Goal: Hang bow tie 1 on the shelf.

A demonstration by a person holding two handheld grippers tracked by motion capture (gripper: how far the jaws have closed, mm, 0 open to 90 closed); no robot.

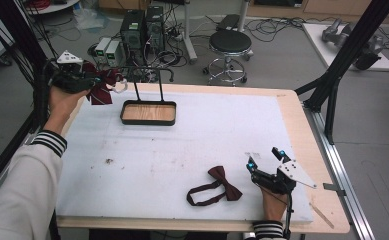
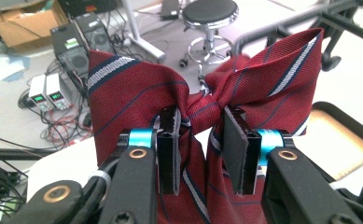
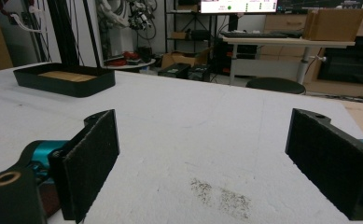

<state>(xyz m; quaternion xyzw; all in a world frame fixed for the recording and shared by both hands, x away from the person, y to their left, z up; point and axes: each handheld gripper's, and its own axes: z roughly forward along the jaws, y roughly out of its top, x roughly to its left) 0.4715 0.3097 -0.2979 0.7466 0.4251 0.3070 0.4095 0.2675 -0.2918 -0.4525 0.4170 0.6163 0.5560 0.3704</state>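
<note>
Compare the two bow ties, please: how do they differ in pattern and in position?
The striped bow tie has white and dark stripes; the plain bow tie shows a single dark red with no stripes. The striped bow tie is held off the table at its knot by the left gripper, near the black stand; the plain bow tie lies flat on the white table cover, strap looped, beside the open right gripper. Both are dark red.

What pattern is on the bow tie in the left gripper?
Dark red with navy-and-white diagonal stripes on the bow tie; clearest in the left gripper view.
</note>
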